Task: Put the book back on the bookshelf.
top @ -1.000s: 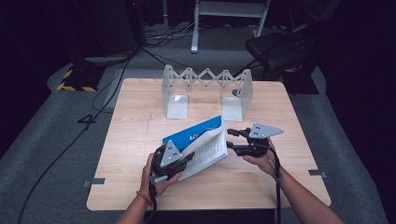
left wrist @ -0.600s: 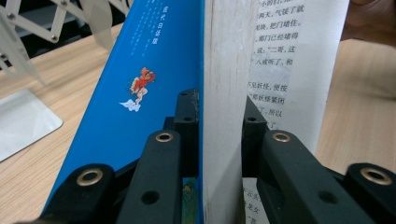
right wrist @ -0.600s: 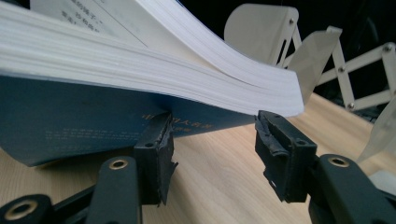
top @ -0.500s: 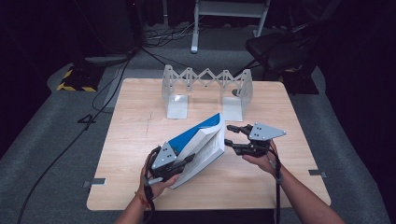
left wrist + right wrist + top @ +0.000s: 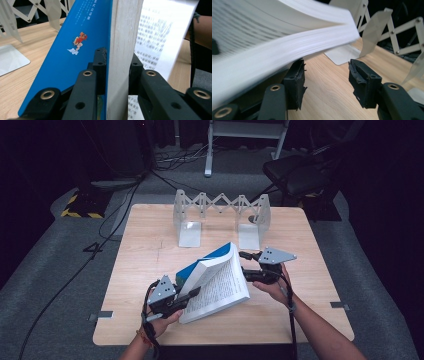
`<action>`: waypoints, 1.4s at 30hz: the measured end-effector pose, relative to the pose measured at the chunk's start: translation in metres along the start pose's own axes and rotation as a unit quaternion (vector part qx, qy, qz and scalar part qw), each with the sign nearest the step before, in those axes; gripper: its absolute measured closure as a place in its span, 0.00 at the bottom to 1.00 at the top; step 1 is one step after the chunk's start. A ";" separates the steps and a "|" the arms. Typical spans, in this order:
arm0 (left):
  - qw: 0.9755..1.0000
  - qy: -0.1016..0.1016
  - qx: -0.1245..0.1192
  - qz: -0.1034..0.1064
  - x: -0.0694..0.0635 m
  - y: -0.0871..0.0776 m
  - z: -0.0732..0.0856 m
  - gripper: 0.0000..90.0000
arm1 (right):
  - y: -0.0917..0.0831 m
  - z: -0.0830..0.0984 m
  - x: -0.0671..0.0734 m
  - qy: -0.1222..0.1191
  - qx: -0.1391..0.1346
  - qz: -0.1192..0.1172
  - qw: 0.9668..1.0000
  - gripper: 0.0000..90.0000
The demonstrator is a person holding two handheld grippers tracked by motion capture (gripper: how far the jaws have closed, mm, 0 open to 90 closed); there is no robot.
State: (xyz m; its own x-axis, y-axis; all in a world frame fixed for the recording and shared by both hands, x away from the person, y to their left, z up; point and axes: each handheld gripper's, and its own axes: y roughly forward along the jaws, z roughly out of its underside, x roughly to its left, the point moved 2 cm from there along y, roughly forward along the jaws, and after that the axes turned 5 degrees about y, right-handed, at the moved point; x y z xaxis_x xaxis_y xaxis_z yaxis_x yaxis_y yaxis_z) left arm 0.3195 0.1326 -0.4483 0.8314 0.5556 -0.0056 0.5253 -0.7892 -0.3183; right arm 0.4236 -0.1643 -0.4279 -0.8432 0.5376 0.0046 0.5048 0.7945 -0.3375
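The book (image 5: pixel 215 280) sits tilted at the centre of the high view, blue cover facing upper left, printed page up, its lower edge near the table (image 5: pixel 150 245). My left claw (image 5: pixel 192 293) is clamped on the page block and cover at the lower left corner. My right claw (image 5: pixel 248 265), at centre right, has its jaws apart, beside the book's right edge. I judge I'm raising the book upright, probably for the folding rack (image 5: pixel 220 210) at upper centre. Next I'd need the right claw to steady the loose pages. In the right gripper view the pages blur, so whether they touch a jaw I cannot tell.
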 end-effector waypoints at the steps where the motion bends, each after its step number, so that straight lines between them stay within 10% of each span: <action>1: 1.000 0.000 0.000 0.000 0.000 0.000 0.000 0.84 | 0.000 0.000 0.000 0.000 0.000 0.000 1.000 0.52; 12: 0.998 0.004 -0.009 0.057 0.000 0.023 -0.006 0.83 | -0.009 0.005 -0.014 0.009 -0.034 -0.017 0.999 0.59; 22: 0.997 0.032 -0.013 0.063 -0.001 0.036 -0.016 0.83 | -0.023 -0.004 -0.018 -0.002 -0.053 0.001 0.999 0.69; 38: 0.999 0.042 0.000 -0.033 -0.011 0.001 -0.003 0.72 | -0.012 -0.038 0.028 -0.053 -0.069 -0.028 0.996 0.63; 42: 0.998 0.018 0.010 -0.055 -0.008 0.003 0.001 0.63 | -0.004 -0.041 0.044 -0.072 -0.061 -0.043 0.995 0.59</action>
State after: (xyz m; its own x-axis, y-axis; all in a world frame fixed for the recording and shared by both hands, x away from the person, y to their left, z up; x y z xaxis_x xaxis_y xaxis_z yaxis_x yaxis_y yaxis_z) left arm 0.3142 0.1262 -0.4506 0.7756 0.6281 0.0637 0.6096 -0.7188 -0.3342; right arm 0.3926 -0.1321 -0.3874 -0.8972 0.4276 -0.1102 0.4416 0.8685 -0.2250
